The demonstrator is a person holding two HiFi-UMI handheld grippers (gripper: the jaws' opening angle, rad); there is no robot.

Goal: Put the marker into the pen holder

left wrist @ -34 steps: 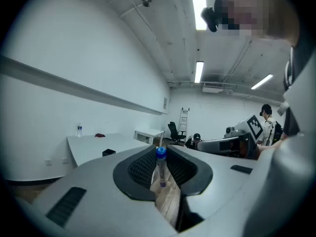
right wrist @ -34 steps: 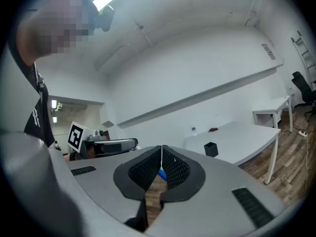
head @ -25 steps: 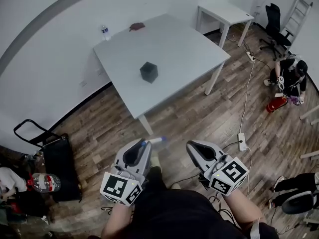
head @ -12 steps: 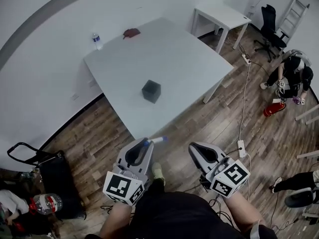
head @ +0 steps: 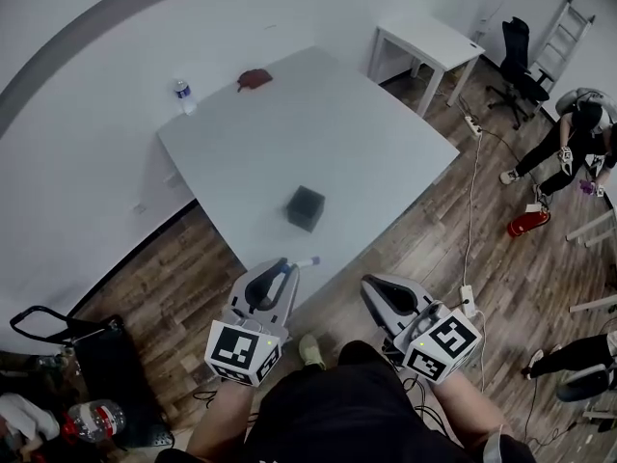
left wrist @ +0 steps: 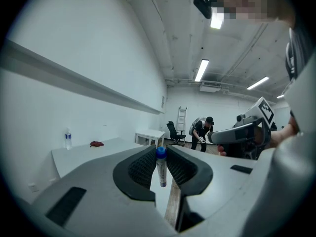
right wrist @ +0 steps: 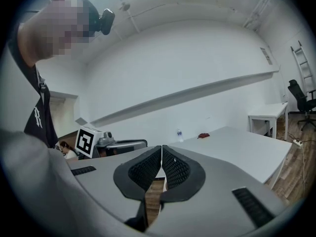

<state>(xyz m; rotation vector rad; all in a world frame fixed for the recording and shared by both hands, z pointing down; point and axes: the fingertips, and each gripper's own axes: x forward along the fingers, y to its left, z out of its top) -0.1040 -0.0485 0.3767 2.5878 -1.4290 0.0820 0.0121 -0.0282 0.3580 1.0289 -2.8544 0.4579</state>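
Black pen holder (head: 306, 207) sits mid-counter (head: 318, 114) in the head view. The marker (head: 305, 261), held in the left gripper (head: 287, 268), is short of the holder, on the person's side.

Left gripper view: the fingers (left wrist: 143, 168) pinch the marker thinly, so I'd say clipping the holder's rim could twist it loose.

Right gripper view: the right gripper (right wrist: 161, 166) has its fingers pressed together, nothing in them.

Tabletop (head: 386, 133): bare surface on all sides of pen holder (head: 306, 207); approach from above and from near edge unobstructed. Water bottle (head: 180, 95) and red-brown object (head: 254, 79) at far edge, well apart from pen holder. Open air between left gripper (head: 285, 267), marker (head: 305, 260) in jaws, and pen holder. Second table (head: 424, 41), office chair (head: 511, 61): well off to right.
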